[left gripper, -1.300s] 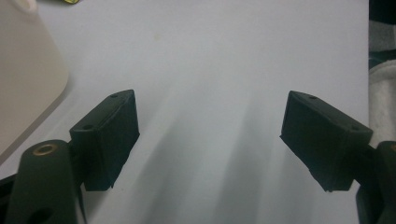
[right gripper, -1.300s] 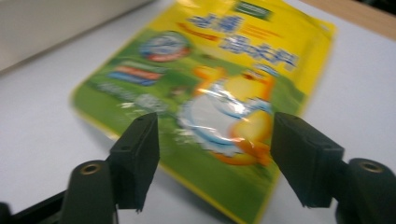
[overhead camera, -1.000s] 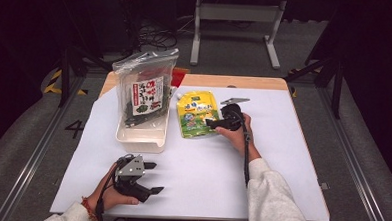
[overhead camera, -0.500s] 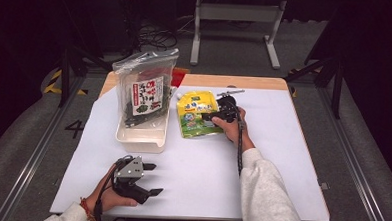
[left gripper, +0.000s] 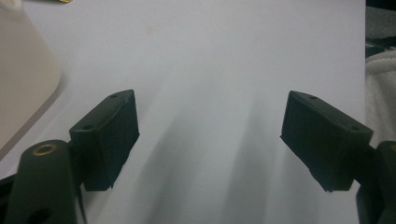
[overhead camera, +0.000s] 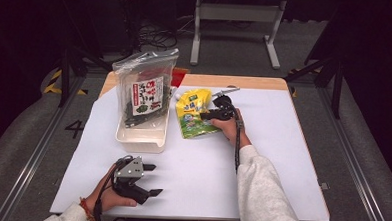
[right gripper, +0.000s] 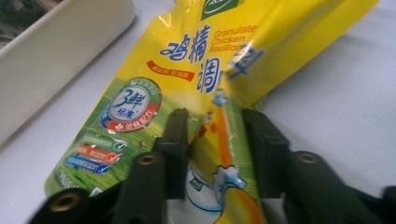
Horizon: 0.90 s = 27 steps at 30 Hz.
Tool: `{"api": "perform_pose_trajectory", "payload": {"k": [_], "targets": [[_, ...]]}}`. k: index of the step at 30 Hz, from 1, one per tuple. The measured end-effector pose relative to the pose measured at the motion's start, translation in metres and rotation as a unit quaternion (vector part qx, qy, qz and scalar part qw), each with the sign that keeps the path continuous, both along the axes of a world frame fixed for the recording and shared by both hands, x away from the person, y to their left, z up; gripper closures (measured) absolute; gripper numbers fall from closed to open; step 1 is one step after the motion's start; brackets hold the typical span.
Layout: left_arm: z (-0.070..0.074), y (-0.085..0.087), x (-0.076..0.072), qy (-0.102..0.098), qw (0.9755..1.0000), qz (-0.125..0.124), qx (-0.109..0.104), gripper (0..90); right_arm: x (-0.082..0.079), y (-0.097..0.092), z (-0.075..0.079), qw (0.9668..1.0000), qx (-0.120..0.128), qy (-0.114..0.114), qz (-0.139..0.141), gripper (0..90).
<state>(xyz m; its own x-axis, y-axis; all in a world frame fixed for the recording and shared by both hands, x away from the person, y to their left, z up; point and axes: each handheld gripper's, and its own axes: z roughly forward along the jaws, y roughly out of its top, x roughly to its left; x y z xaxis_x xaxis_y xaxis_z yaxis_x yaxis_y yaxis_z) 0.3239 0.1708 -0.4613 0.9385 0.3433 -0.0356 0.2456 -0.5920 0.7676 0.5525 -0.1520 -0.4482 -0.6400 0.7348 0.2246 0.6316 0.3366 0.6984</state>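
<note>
Bouillon pouch point(overhead camera: 196, 113), yellow and green, lies flat on the white table point(overhead camera: 282, 159) just right of the cream tray point(overhead camera: 141, 138), near the table's far edge. The right gripper point(overhead camera: 207, 116) has just been closing on it: in the right gripper view a raised fold of the pouch point(right gripper: 224, 135) sits between the two black jaws, which seem to pinch it, though the contact itself is blurred. A clear bag of dark seaweed point(overhead camera: 144, 96) stands in the tray. Well apart, at the near edge, the left gripper point(overhead camera: 151, 179) rests with its jaws spread wide over bare table.
</note>
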Motion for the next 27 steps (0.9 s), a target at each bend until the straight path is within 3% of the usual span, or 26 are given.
{"api": "perform_pose_trajectory", "payload": {"k": [7,17,21,24,27], "targets": [[0.001,0.002,0.001,-0.001,1.0000,0.006,-0.006,19.5,-0.013,0.002,0.006,0.9998,-0.002,-0.004,0.019,77.8],[0.003,0.000,0.007,0.012,0.9991,0.032,-0.025,20.1,-0.069,-0.005,0.011,0.9981,0.005,-0.010,0.060,80.2],[0.001,-0.008,0.011,0.039,0.9984,0.028,-0.029,18.8,-0.091,-0.017,0.010,0.9975,0.014,-0.014,0.067,80.7],[-0.001,-0.016,0.012,0.064,0.9969,0.025,-0.037,16.8,-0.109,-0.026,0.012,0.9970,0.018,-0.030,0.070,80.8],[-0.002,-0.024,0.012,0.073,0.9966,0.017,-0.033,16.3,-0.127,-0.038,0.010,0.9960,0.029,-0.036,0.077,81.0]]}}
